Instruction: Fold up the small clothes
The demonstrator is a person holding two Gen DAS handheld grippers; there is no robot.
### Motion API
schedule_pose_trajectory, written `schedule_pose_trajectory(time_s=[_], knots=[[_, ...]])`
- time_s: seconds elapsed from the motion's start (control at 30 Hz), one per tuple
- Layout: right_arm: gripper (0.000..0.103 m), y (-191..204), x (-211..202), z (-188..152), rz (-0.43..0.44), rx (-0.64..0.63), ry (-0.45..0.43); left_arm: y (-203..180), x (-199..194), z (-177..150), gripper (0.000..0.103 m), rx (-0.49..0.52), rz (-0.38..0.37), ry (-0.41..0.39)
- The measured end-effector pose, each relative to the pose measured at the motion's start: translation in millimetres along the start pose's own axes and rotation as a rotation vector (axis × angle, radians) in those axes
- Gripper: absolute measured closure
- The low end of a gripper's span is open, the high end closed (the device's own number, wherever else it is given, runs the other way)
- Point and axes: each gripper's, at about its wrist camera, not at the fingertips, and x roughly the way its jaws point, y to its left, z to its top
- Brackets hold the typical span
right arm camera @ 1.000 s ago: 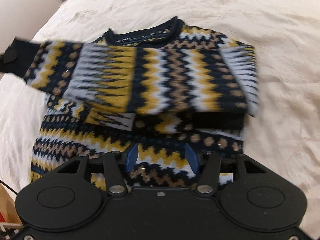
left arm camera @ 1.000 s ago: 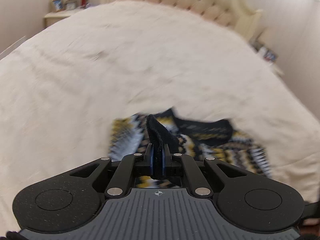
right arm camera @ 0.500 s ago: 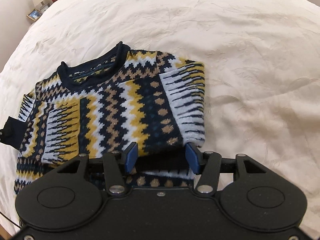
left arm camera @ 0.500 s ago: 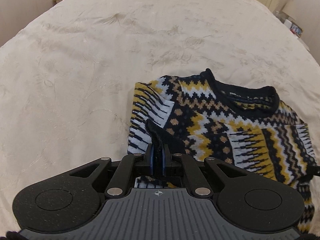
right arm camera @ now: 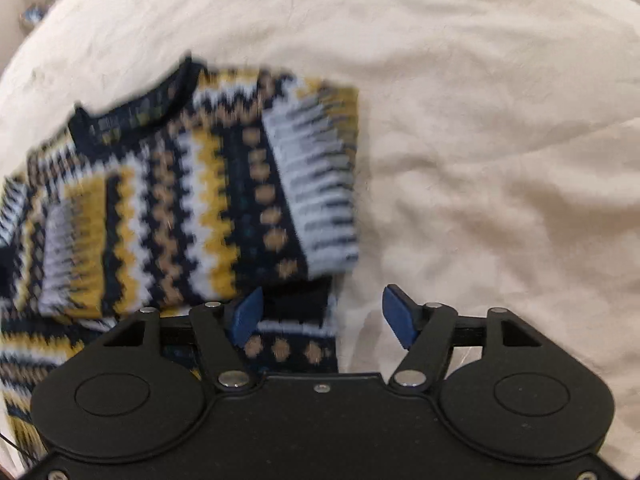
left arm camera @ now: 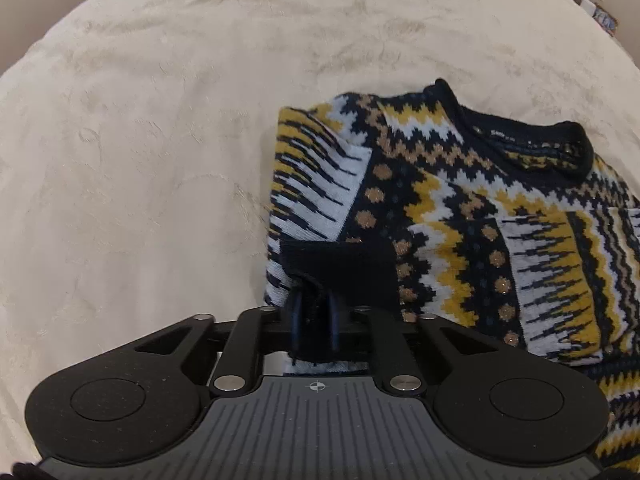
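Note:
A small knitted sweater [left arm camera: 460,208] in navy, yellow, white and tan zigzags lies on the cream bed cover [left arm camera: 160,160], both sleeves folded in over its front. My left gripper [left arm camera: 314,320] hangs low over its left side. Its jaws are opening, and the sleeve's dark cuff [left arm camera: 340,268] lies slack between the parted pads. In the right wrist view the sweater [right arm camera: 180,208] is blurred. My right gripper [right arm camera: 324,312] stands open at its right edge, jaws opening. The other dark cuff [right arm camera: 296,300] lies below it beside the left pad [right arm camera: 246,316], untouched.
Cream bed cover [right arm camera: 480,160] spreads out on all sides of the sweater, softly wrinkled. A nightstand with small items [right arm camera: 36,12] shows at the far top left of the right wrist view. Clutter [left arm camera: 600,16] sits past the bed's right edge.
The left gripper sank toward the sweater, laid the dark cuff on its front, and its pads parted. The right gripper shifted right to the sweater's edge and its jaws widened.

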Motion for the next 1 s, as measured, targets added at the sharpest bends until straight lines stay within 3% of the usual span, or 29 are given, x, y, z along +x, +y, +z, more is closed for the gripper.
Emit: schedule_pose_trajectory(time_s=[0.07,0.17,0.43,0.5,0.6,1.0], knots=[[0.026,-4.0,-9.1,5.7,0.012,0.019,-0.053,-1.5,4.5,0.7,0.073,-0.004,-0.014,0.016],[0.016,-6.4,-6.9,18.3,0.006,0.041,-0.1,-5.7,6.7,0.9,0.069,-0.008,-0.008,0.024],[0.015,2.0,40.3,37.5,-0.052,-0.001,-0.006,-11.9,11.8,0.2,0.064,0.009,0.004,0.029],[0.004,-5.9,50.3,36.0,-0.09,0.006,-0.007,-11.7,13.0,0.3,0.063,0.01,0.0,0.03],[0.003,-22.1,56.5,37.8,-0.129,0.058,-0.009,-10.3,15.5,0.1,0.061,0.005,-0.012,0.03],[0.001,-24.5,41.9,32.0,-0.085,0.103,-0.02,-12.2,15.5,-9.6,0.057,0.013,-0.013,-0.032]])
